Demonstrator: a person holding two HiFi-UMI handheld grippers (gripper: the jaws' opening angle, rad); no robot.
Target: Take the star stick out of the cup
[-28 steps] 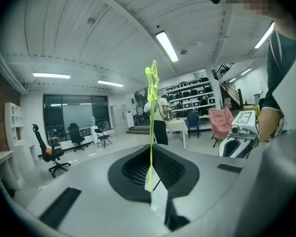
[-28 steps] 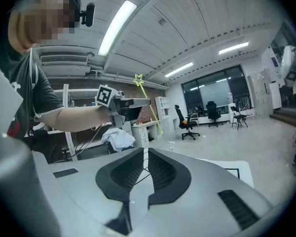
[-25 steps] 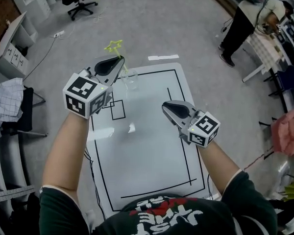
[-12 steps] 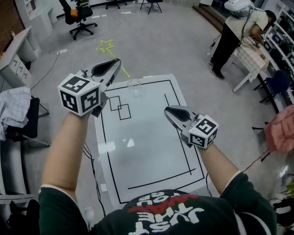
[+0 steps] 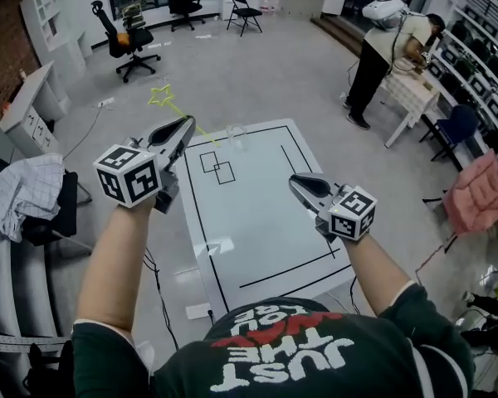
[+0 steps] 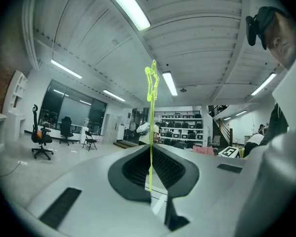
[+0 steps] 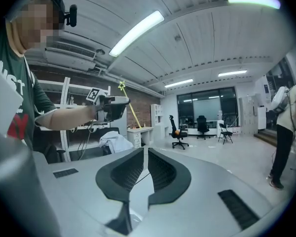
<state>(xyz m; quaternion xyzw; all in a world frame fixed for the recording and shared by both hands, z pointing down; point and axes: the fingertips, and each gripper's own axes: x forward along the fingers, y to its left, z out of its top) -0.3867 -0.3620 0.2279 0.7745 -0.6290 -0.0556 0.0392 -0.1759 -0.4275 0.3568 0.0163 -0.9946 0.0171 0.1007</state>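
The star stick (image 5: 173, 108) is a thin yellow-green rod with a star outline at its tip. My left gripper (image 5: 187, 126) is shut on it and holds it in the air, left of the table's far end, star pointing away. In the left gripper view the star stick (image 6: 151, 127) stands upright between the closed jaws of the left gripper (image 6: 150, 151). The clear cup (image 5: 235, 137) stands on the white table (image 5: 257, 230) near its far edge, apart from the stick. My right gripper (image 5: 298, 182) hovers over the table's right side, shut and holding nothing; its own view shows the right gripper (image 7: 144, 154) and the star stick (image 7: 130, 110).
Black lines and small squares (image 5: 217, 168) mark the white table. A cloth-covered chair (image 5: 29, 191) stands at the left, an office chair (image 5: 123, 38) far back. A person (image 5: 386, 44) bends over a table at the far right. A pink cloth (image 5: 475, 201) lies to the right.
My left gripper has carried the star stick up and to the left, out of the cup and away from it. The right gripper has kept its place over the table.
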